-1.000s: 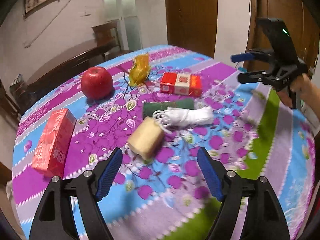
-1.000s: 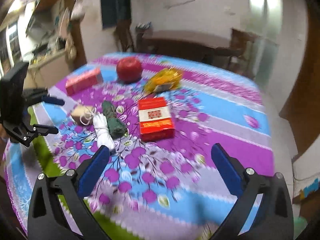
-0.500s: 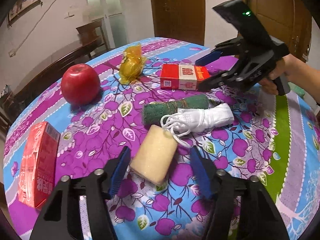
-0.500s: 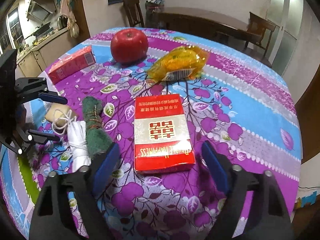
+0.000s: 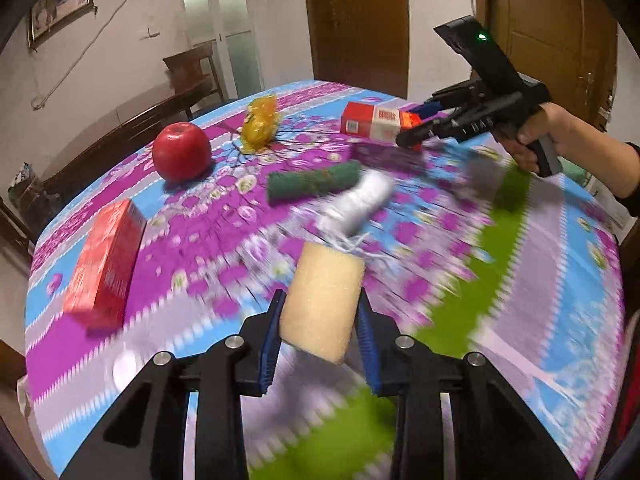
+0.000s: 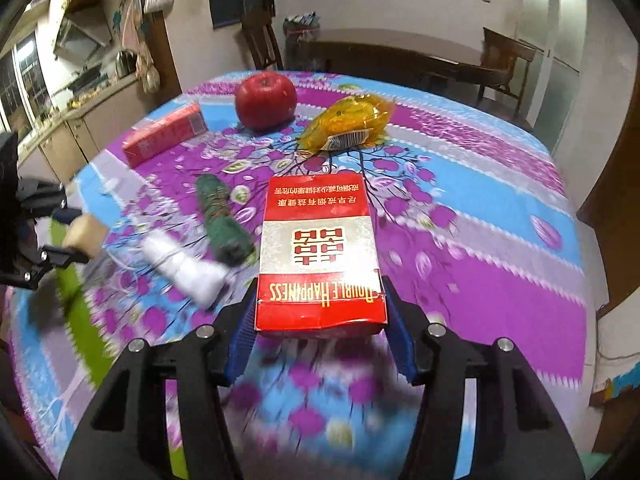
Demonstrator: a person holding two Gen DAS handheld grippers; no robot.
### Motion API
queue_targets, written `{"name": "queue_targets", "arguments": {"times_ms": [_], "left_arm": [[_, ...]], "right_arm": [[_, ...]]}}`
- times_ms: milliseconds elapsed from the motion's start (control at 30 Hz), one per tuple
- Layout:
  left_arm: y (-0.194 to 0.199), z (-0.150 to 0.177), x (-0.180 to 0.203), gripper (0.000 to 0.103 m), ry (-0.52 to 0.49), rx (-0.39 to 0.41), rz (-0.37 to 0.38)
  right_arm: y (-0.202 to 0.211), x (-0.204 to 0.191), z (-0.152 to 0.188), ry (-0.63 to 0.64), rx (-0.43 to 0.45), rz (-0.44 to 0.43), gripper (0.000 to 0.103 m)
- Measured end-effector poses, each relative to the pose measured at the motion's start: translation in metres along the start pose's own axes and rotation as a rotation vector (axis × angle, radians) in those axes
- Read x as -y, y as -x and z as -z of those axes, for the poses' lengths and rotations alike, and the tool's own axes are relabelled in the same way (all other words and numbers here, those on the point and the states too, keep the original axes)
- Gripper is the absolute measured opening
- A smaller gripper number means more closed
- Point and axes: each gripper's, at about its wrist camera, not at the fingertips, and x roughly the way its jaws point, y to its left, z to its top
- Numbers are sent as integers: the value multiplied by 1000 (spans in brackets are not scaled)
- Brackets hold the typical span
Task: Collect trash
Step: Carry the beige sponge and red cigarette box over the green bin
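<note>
My left gripper [image 5: 320, 340] is shut on a beige sponge [image 5: 322, 294] and holds it above the table. My right gripper [image 6: 320, 334] is shut on a red and white cigarette carton [image 6: 318, 248], lifted off the cloth; it also shows in the left wrist view [image 5: 374, 122]. On the purple floral tablecloth [image 6: 480, 272] lie a rolled white cloth [image 6: 184, 266], a rolled green cloth [image 6: 220, 218], a yellow wrapper [image 6: 348, 122], a red apple [image 6: 265, 100] and a red box [image 6: 164, 134].
The table's edges curve away on all sides. A wooden chair and a dark bench stand behind the table [image 6: 400, 56]. A kitchen counter [image 6: 80, 120] is to the left in the right wrist view. Wooden doors [image 5: 356, 20] stand behind the table in the left wrist view.
Both grippers closed: the left on the beige sponge, the right on the cigarette carton. Both objects have been lifted off the cloth, and the views blur with motion.
</note>
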Motion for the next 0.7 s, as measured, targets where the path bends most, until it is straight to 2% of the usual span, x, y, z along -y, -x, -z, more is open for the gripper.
{"name": "queue_targets", "arguments": {"times_ms": [167, 333, 500, 700], "left_arm": [[45, 29, 46, 35, 14, 44, 42], [68, 37, 88, 35, 85, 80, 24], [56, 24, 116, 35, 152, 73, 13], [27, -22, 160, 35, 170, 70, 62]], "right_arm": [[57, -12, 34, -26, 76, -8, 54], [112, -14, 79, -105, 128, 5, 54], [152, -12, 126, -182, 163, 53, 54], [195, 3, 176, -316, 224, 133, 54]]}}
